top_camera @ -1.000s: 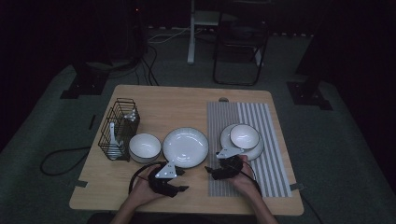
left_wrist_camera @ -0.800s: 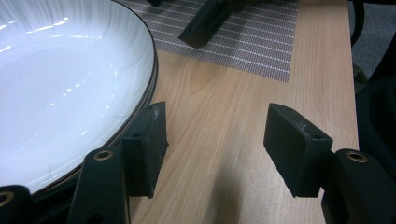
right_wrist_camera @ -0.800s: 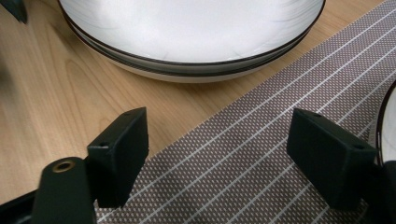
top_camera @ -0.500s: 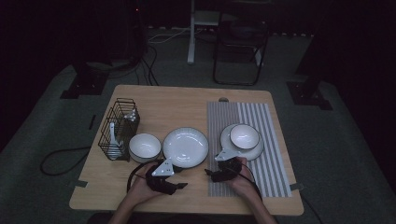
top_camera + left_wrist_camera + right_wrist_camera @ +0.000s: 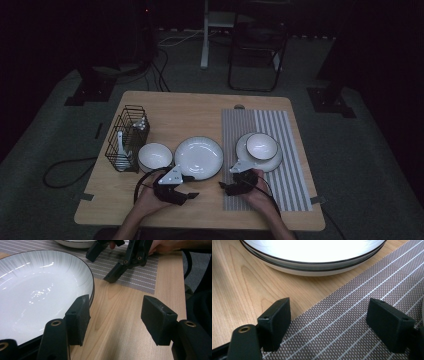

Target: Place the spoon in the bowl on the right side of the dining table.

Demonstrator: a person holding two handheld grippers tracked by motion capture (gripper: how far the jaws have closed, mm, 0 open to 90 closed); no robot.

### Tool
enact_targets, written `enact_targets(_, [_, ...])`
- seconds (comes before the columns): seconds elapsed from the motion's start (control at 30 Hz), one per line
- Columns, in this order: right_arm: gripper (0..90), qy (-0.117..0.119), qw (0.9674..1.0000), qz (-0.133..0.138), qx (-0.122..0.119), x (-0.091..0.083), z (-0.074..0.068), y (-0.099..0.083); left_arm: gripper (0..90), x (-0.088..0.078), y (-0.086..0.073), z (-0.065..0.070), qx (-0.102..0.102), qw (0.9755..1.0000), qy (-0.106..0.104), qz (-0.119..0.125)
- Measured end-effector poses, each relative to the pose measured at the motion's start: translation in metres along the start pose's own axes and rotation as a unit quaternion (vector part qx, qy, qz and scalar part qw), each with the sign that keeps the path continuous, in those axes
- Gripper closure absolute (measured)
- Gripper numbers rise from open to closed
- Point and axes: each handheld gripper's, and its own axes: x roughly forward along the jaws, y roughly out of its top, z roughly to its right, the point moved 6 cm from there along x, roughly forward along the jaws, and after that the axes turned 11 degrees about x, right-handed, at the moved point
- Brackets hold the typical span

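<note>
White glaze with a thin dark rim marks the large plate (image 5: pixel 198 157), which lies on the bare wood of the table (image 5: pixel 200 110) between the small bowl (image 5: pixel 154 155) and the striped mat (image 5: pixel 260 155). From the high view one sees the whole layout: a black wire rack (image 5: pixel 125 137) at the left, and a second bowl (image 5: pixel 262 146) resting on a plate (image 5: pixel 274 161) on the mat. The left gripper view gives what the high view cannot: the plate rim (image 5: pixel 92 287) is just beside the left finger (image 5: pixel 78 317), and only bare wood lies between the two fingers. The right gripper view shows the near wall of the large plate (image 5: pixel 312 266) from low down and the weave of the mat (image 5: pixel 352 322) under its fingers.

Both forearms come in from the bottom edge. The left gripper (image 5: pixel 187 194) lies low near the front of the table and points toward the right, just in front of the large plate. The right gripper (image 5: pixel 222 186) points to the left, at the mat's edge. Both have their fingers spread apart and hold nothing.

Compared with one second ago, both hands are almost in the same place, and the dishes have not moved.
</note>
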Motion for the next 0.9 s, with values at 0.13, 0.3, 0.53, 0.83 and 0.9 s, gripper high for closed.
enact_targets(0.13, [19.8, -0.002, 1.0000, 0.000, 0.001, 0.000, 0.000, 0.000, 41.0, -0.002, 0.001, -0.002, -0.001, 1.0000, 0.003, 0.001])
enact_targets(0.3, [20.4, 0.002, 1.0000, -0.002, 0.003, 0.000, 0.000, 0.000, 41.0, -0.007, 0.002, -0.007, 0.001, 1.0000, 0.006, -0.001])
enact_targets(0.53, [20.4, 0.004, 1.0000, -0.003, 0.005, 0.001, 0.001, 0.000, 41.0, -0.017, 0.008, -0.017, 0.010, 0.9997, 0.021, 0.000])
enact_targets(0.83, [20.5, 0.004, 1.0000, -0.003, 0.006, 0.001, 0.000, 0.000, 41.7, -0.024, 0.015, -0.026, 0.014, 0.9995, 0.028, 0.002])
enact_targets(0.9, [20.5, 0.004, 1.0000, -0.003, 0.005, 0.001, 0.001, 0.000, 41.8, -0.025, 0.016, -0.027, 0.015, 0.9995, 0.029, 0.003])
